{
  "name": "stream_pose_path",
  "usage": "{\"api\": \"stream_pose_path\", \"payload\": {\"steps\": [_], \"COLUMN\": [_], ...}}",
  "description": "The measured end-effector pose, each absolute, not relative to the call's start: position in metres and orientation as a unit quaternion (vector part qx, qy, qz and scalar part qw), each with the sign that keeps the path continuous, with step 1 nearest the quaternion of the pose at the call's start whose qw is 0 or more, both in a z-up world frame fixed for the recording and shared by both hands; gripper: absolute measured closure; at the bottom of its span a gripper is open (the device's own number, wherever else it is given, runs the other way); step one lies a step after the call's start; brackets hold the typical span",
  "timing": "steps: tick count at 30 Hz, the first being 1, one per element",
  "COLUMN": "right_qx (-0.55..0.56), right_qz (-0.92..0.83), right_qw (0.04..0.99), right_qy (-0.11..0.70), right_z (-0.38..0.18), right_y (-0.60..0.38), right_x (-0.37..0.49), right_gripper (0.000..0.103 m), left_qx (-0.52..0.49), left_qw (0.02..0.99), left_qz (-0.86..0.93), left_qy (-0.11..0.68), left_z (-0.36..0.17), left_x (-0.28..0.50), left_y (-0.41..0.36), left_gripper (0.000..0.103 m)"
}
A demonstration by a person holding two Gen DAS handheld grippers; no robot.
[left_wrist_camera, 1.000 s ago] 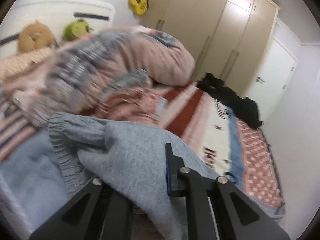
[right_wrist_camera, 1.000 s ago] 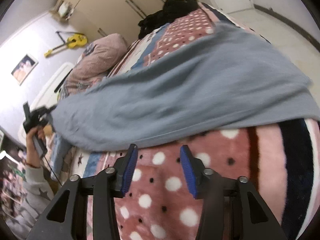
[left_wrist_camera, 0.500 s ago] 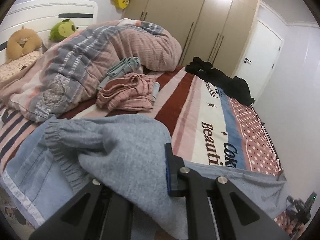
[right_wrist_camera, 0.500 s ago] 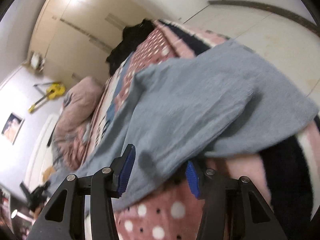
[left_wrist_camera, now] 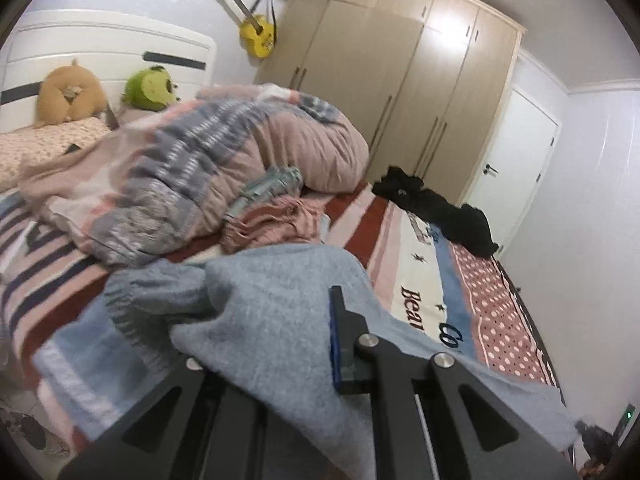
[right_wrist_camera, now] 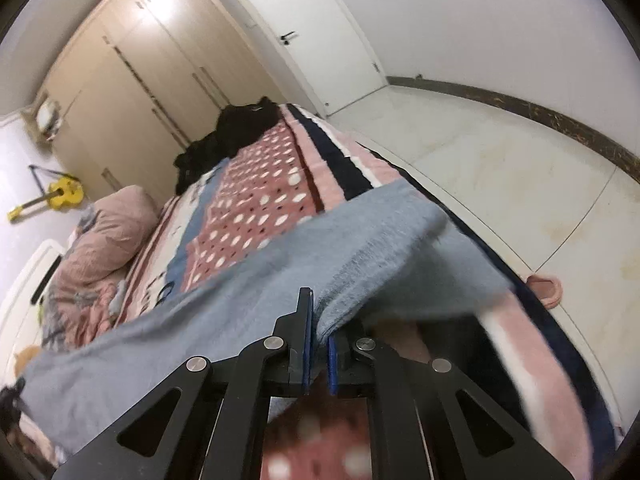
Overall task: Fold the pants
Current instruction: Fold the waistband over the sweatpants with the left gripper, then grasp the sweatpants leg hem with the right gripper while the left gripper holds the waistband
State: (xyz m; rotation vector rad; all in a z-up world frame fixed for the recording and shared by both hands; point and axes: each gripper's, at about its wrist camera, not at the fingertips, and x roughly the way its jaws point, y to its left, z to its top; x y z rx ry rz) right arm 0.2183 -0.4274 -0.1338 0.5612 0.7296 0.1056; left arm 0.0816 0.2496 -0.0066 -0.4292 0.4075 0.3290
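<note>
Left wrist view, pants: the grey pants (left_wrist_camera: pixel 280 320) lie bunched across the near edge of the bed (left_wrist_camera: pixel 424 240), elastic waistband gathered at the left, the rest trailing toward the bed's right corner.
Left wrist view, grip: the left gripper (left_wrist_camera: pixel 280 344) has its jaws pinched together on the waistband end; cloth drapes over the left finger and hides it, as in both earlier frames.
Left wrist view, change: the camera has swung since half a second ago, the headboard toys (left_wrist_camera: pixel 148 90) and the quilt (left_wrist_camera: pixel 224 168) sitting larger in frame; the pants ride along with it.
Right wrist view, grip: the right gripper (right_wrist_camera: pixel 318 344) has just been closing and now bites a fold of the leg end between its blue pads.
Right wrist view, change: half a second ago the jaws stood apart, straddling the fabric's edge near the foot-side corner of the bed; now that edge is lifted off the dotted blanket (right_wrist_camera: pixel 260 196).
Right wrist view, surroundings: a slipper (right_wrist_camera: pixel 546 286) lies on the floor beside the bed.
Meaning for the task: with both ends held, the pants look ready to be stretched or carried over into a fold; no fold is made yet.
</note>
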Motion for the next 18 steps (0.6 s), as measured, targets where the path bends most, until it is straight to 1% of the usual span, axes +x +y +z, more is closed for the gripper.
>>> {"api": "stream_pose_path", "payload": {"steps": [5, 8, 9, 10, 11, 12, 14, 18], "right_qx": [0.248, 0.246, 0.249, 0.25, 0.255, 0.272, 0.283, 0.291], "right_qz": [0.076, 0.1, 0.099, 0.096, 0.093, 0.088, 0.069, 0.041], "right_qw": [0.894, 0.886, 0.886, 0.885, 0.88, 0.87, 0.865, 0.866], "right_qy": [0.366, 0.379, 0.378, 0.381, 0.39, 0.401, 0.408, 0.405], "right_z": [-0.136, -0.142, -0.143, -0.146, -0.149, -0.154, -0.16, -0.162], "right_y": [-0.427, -0.422, -0.421, -0.423, -0.424, -0.429, -0.437, -0.457], "right_x": [0.169, 0.168, 0.173, 0.178, 0.185, 0.194, 0.197, 0.196], "right_gripper": [0.102, 0.1, 0.096, 0.095, 0.09, 0.078, 0.064, 0.064], "left_qx": [-0.201, -0.205, -0.206, -0.203, -0.202, -0.199, -0.193, -0.195], "left_qw": [0.939, 0.932, 0.93, 0.929, 0.929, 0.929, 0.929, 0.928], "left_qz": [0.197, 0.198, 0.191, 0.186, 0.182, 0.179, 0.18, 0.181], "left_qy": [0.196, 0.226, 0.237, 0.246, 0.252, 0.256, 0.258, 0.259], "left_z": [-0.002, -0.013, -0.017, -0.021, -0.024, -0.028, -0.032, -0.035], "left_x": [0.049, 0.049, 0.051, 0.053, 0.054, 0.054, 0.052, 0.049], "left_y": [0.267, 0.274, 0.274, 0.273, 0.271, 0.268, 0.265, 0.267], "left_gripper": [0.097, 0.097, 0.097, 0.097, 0.097, 0.097, 0.097, 0.097]}}
